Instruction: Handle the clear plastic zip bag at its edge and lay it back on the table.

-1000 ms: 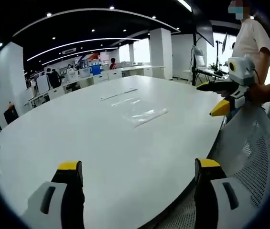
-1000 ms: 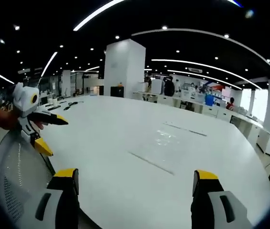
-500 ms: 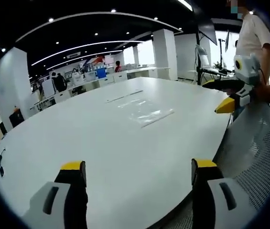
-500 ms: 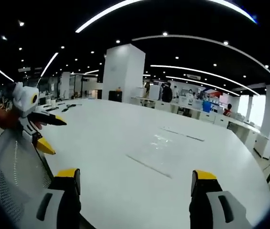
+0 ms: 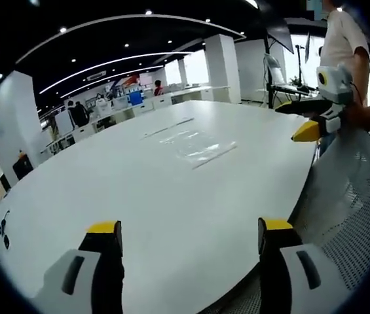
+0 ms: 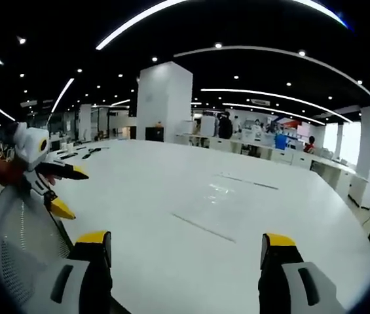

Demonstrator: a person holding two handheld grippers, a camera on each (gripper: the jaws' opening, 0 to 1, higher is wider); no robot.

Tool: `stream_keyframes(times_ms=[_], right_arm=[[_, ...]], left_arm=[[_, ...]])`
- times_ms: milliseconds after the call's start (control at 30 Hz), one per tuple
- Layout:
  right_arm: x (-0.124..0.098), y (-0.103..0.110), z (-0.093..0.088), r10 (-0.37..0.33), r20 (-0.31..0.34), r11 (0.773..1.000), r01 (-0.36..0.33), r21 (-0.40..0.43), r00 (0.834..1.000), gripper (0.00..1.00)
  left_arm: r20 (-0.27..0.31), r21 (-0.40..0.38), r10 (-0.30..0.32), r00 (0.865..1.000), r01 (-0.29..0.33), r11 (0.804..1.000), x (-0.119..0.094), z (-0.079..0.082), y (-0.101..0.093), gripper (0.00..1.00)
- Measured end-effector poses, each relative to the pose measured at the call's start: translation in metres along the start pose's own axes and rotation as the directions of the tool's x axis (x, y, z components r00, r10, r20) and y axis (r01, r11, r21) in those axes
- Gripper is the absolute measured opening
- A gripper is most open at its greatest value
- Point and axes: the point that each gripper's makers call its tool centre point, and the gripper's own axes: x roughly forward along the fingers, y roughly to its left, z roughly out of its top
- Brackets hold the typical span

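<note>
Little changing since earlier frames: both views shifting slightly, bag lying flat mid-table, untouched. Approach not yet begun. Left gripper hanging over near edge, jaws spread wide, empty. Right gripper likewise gaping, empty. Right gripper view showing bag's near edge; left gripper view showing mesh chair.
</note>
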Motion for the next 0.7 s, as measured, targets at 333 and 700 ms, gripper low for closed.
stream_keyframes(times_ms=[333, 700], right_arm=[[-0.003, -0.013, -0.002, -0.056, -0.004, 0.998, 0.056, 0.037, 0.998, 0.94], [-0.002, -0.004, -0.02, -0.021, -0.103, 1.0, 0.022, 0.009, 0.994, 0.9]], left_arm=[[-0.011, 0.01, -0.014, 1.0, 0.014, 1.0, 0.001, -0.002, -0.002, 0.89], [-0.004, 0.009, -0.004, 1.0, 0.004, 1.0, 0.001, 0.0, -0.001, 0.89]])
